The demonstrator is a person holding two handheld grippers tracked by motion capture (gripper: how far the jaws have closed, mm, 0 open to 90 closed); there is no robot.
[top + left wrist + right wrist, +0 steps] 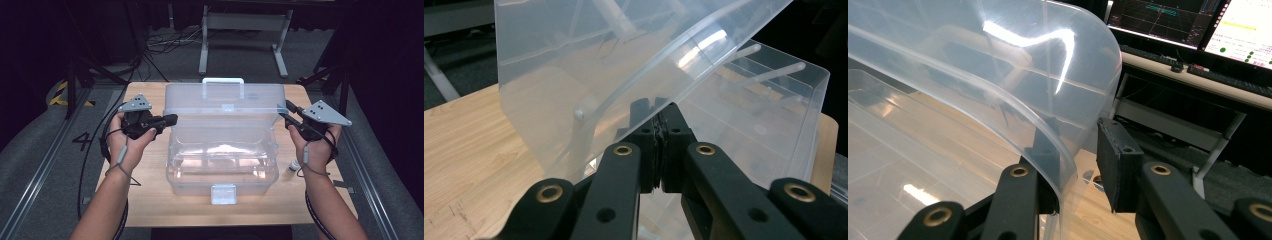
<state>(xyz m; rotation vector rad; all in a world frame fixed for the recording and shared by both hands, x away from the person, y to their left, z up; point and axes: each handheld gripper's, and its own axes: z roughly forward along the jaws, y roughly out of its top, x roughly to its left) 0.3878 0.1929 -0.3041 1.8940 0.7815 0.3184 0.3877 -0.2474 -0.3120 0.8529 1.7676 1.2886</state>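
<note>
Bottle (293,167) stands right of box (222,165).

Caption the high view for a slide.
Both tongs, left and right, at the raised lid of a clear box on a table.

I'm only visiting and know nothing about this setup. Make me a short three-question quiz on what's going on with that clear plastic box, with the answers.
1. True or false: the lid of the plastic box is raised.
2. Which hand-held gripper has its jaws pressed together at the lid's edge: A) left hand-held gripper, B) right hand-held gripper?
3. What small thing stands on the table beside the box, near the person's right hand?

Key
1. True.
2. A; the right one's jaws stand apart, one on each side of the lid's rim.
3. A small bottle.
</note>
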